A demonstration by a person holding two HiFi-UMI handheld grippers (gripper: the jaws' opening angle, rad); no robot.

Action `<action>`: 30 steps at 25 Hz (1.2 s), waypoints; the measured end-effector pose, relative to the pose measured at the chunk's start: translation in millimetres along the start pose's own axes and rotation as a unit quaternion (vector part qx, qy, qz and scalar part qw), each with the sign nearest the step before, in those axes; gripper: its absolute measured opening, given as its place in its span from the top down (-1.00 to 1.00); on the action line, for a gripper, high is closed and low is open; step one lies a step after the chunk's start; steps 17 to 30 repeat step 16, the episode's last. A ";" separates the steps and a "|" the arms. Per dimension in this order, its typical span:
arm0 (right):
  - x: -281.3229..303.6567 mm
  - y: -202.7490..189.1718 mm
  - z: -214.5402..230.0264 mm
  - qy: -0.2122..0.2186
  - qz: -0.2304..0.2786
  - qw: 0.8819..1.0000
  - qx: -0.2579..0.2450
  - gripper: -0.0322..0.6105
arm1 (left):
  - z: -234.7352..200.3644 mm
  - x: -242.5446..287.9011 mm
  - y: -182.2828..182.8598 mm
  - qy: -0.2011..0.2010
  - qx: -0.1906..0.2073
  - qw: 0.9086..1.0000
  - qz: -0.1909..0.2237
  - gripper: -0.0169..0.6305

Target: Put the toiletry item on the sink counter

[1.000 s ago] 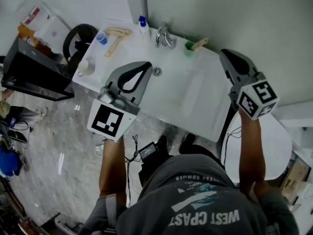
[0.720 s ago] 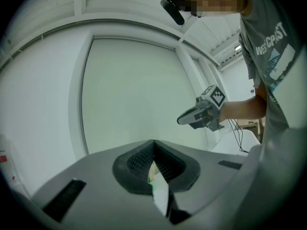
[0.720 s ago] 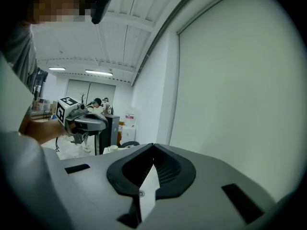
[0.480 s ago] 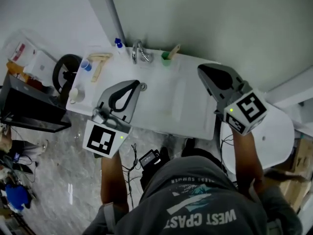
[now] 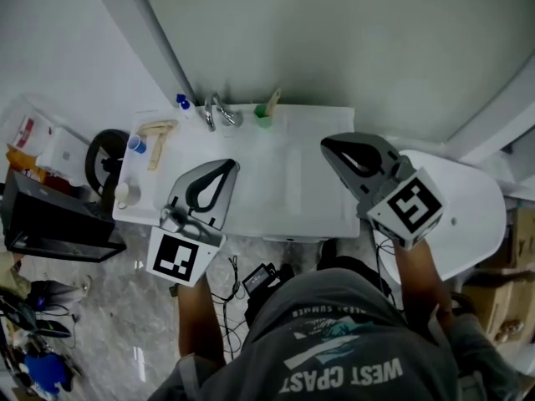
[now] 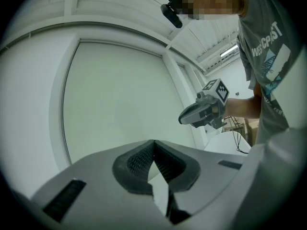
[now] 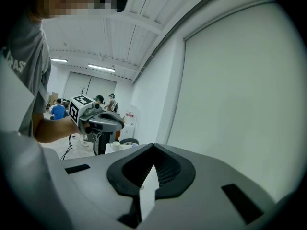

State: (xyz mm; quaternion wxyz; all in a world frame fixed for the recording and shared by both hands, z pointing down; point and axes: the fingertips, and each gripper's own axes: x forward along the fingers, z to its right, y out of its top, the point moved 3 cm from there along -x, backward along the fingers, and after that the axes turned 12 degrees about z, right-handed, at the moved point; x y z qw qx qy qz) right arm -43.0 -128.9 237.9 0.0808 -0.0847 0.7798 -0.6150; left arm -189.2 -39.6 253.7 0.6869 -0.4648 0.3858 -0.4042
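Toiletry items line the back of the white sink counter [image 5: 276,207]: a green cup [image 5: 263,120] holding a stick-like handle stands just right of the faucet [image 5: 217,112], and a blue-capped bottle [image 5: 182,102] just left of it. Neither sits in a grip. The left gripper [image 6: 153,142] has its jaws pressed together on nothing, and the right gripper [image 7: 153,145] likewise. Both point roughly level above the counter's front, the left over its left half, the right over its right end. A pale wall panel [image 5: 334,40] rises behind, and a marbled floor [image 5: 117,307] lies below.
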 end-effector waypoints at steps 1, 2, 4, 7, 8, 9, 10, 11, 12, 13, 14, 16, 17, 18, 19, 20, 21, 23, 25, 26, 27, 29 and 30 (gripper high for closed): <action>-3.0 0.2 -1.0 -0.003 -0.001 1.000 0.001 0.81 | 2.1 0.3 -0.1 -0.004 0.000 1.000 -0.001 0.94; -5.5 0.6 -2.0 -0.005 -0.001 1.000 0.001 0.81 | 3.8 0.6 0.0 -0.007 0.000 1.000 -0.001 0.94; -9.7 1.4 -3.8 -0.009 -0.002 1.000 0.001 0.81 | 6.8 1.0 0.7 -0.013 -0.001 1.000 0.001 0.94; -15.1 1.4 -6.0 -0.014 -0.005 1.000 0.003 0.81 | 11.3 1.0 1.4 -0.018 -0.003 1.000 0.002 0.94; -16.6 1.0 -6.3 -0.016 -0.005 1.000 0.004 0.81 | 12.3 0.9 1.4 -0.020 -0.004 1.000 0.001 0.94; -17.7 0.6 -6.2 -0.017 -0.006 1.000 0.004 0.81 | 13.0 1.0 1.7 -0.021 -0.004 1.000 0.001 0.94; -18.3 0.2 -6.0 -0.018 -0.007 1.000 0.004 0.81 | 13.2 1.1 2.1 -0.021 -0.004 1.000 0.000 0.94; -18.7 0.0 -5.9 -0.018 -0.007 1.000 0.004 0.81 | 13.1 1.1 2.6 -0.022 -0.004 1.000 0.000 0.94; -18.9 -0.1 -6.0 -0.018 -0.007 1.000 0.003 0.81 | 13.1 0.9 3.2 -0.022 -0.004 1.000 0.000 0.94; -19.2 -0.3 -6.6 -0.018 -0.007 1.000 0.004 0.81 | 13.1 0.4 3.7 -0.022 -0.004 1.000 0.000 0.94; -19.5 -0.4 -7.4 -0.017 -0.008 1.000 0.004 0.81 | 13.3 -0.3 4.1 -0.022 -0.004 1.000 0.001 0.94; -20.2 -0.8 -9.3 -0.018 -0.010 1.000 0.006 0.81 | 13.9 -1.8 4.8 -0.021 -0.004 1.000 0.001 0.94; -20.2 -0.8 -9.3 -0.018 -0.010 1.000 0.006 0.81 | 13.9 -1.8 4.8 -0.021 -0.004 1.000 0.001 0.94; -20.2 -0.8 -9.3 -0.018 -0.010 1.000 0.006 0.81 | 13.9 -1.8 4.8 -0.021 -0.004 1.000 0.001 0.94; -20.2 -0.8 -9.3 -0.018 -0.010 1.000 0.006 0.81 | 13.9 -1.8 4.8 -0.021 -0.004 1.000 0.001 0.94; -20.2 -0.8 -9.3 -0.018 -0.010 1.000 0.006 0.81 | 13.9 -1.8 4.8 -0.021 -0.004 1.000 0.001 0.94; -20.2 -0.8 -9.3 -0.018 -0.010 1.000 0.006 0.81 | 13.9 -1.8 4.8 -0.021 -0.004 1.000 0.001 0.94; -20.2 -0.8 -9.3 -0.018 -0.010 1.000 0.006 0.81 | 13.9 -1.8 4.8 -0.021 -0.004 1.000 0.001 0.94; -20.2 -0.8 -9.3 -0.018 -0.010 1.000 0.006 0.81 | 13.9 -1.8 4.8 -0.021 -0.004 1.000 0.001 0.94; -20.2 -0.8 -9.3 -0.018 -0.010 1.000 0.006 0.81 | 13.9 -1.8 4.8 -0.021 -0.004 1.000 0.001 0.94; -20.2 -0.8 -9.3 -0.018 -0.010 1.000 0.006 0.81 | 13.9 -1.8 4.8 -0.021 -0.004 1.000 0.001 0.94; -20.2 -0.8 -9.3 -0.018 -0.010 1.000 0.006 0.81 | 13.9 -1.8 4.8 -0.021 -0.004 1.000 0.001 0.94; -20.2 -0.8 -9.3 -0.018 -0.010 1.000 0.006 0.81 | 13.9 -1.8 4.8 -0.021 -0.004 1.000 0.001 0.94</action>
